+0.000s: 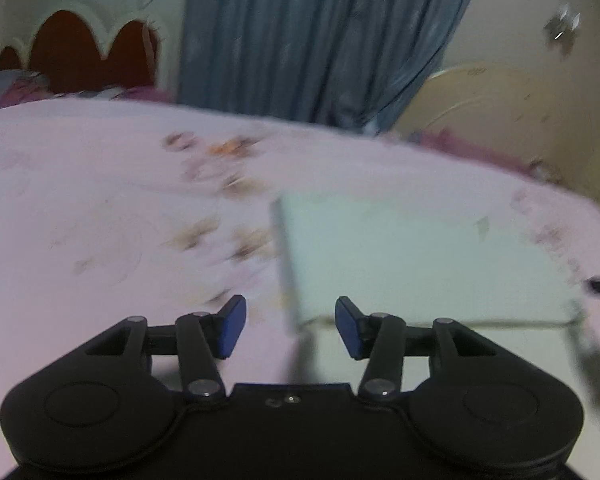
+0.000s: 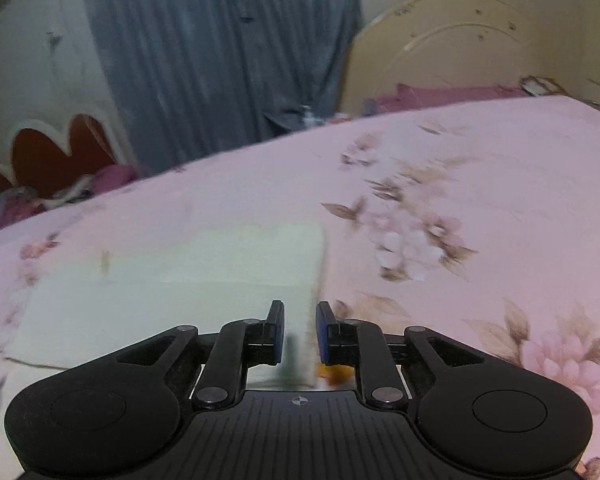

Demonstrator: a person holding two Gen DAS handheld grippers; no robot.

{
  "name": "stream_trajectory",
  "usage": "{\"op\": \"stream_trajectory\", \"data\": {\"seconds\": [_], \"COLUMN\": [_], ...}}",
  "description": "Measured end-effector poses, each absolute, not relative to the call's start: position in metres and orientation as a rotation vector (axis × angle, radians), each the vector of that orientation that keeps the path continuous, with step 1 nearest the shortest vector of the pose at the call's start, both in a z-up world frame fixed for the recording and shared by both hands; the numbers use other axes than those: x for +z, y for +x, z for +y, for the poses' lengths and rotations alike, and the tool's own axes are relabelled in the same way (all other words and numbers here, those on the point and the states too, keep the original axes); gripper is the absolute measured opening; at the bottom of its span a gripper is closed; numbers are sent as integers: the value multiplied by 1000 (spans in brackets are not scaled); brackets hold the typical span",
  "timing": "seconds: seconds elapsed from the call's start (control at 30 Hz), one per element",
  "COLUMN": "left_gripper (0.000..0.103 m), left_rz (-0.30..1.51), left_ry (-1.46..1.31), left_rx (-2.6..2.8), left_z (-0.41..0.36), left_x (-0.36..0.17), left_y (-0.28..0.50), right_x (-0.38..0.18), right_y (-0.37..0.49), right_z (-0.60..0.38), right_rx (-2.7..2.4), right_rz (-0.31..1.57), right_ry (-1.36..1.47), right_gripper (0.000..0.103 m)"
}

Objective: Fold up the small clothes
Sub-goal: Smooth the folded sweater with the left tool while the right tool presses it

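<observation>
Pale cloth (image 1: pixel 412 256) lying flat on the bed (image 1: pixel 100 200), left gripper (image 1: pixel 291 326) spread empty at its corner, right gripper (image 2: pixel 300 332) narrowed astride its edge, grasp uncertain; a shallow bite could slip, spoiling the fold.

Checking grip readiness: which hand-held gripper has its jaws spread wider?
The left hand-held gripper: its blue pads stand far apart, while the right hand-held gripper leaves a narrow gap.

black tongs (image 1: pixel 291 328), blue pads (image 2: pixel 323 334), silver screws (image 1: pixel 206 387)
</observation>
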State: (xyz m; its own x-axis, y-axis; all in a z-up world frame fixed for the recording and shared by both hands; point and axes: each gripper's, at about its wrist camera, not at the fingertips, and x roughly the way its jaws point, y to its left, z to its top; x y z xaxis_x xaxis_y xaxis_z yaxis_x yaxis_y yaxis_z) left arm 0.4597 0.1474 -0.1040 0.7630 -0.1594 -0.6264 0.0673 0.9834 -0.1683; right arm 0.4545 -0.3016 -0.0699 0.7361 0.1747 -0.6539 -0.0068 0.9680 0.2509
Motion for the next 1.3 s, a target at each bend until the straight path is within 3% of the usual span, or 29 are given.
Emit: {"op": "stream_trajectory", "data": {"seconds": [0.2,0.4,0.7,0.87,1.0,1.13,1.3], "left_gripper": [48,55,53,52,56,68,65], "left_rz": [794,773,790,760,726,711,771], "left_ry": [-157,-121,-97,-144,-52,33,-42], "left_rx": [-203,-247,-261,-241,-326,-334,-264], "left_z": [116,121,127,135,92,67,99], "left_x": [-139,-122,-143,-127,-119,-121,-140], "left_y": [494,501,603,601,591,599,620], "right_x": [-92,-89,-111,-101,-87,-87,-100], "right_y": [470,470,515,513,527,548,559], "right_z": [-258,-274,-277,-283,-238,-172,-131], "right_rx": [207,183,144,100,183,318,403], "right_rz": [835,830,858,864,814,819,845], "right_ry": [166,168,122,118,173,163,151], "right_gripper": [16,12,10,6,6,7,7]}}
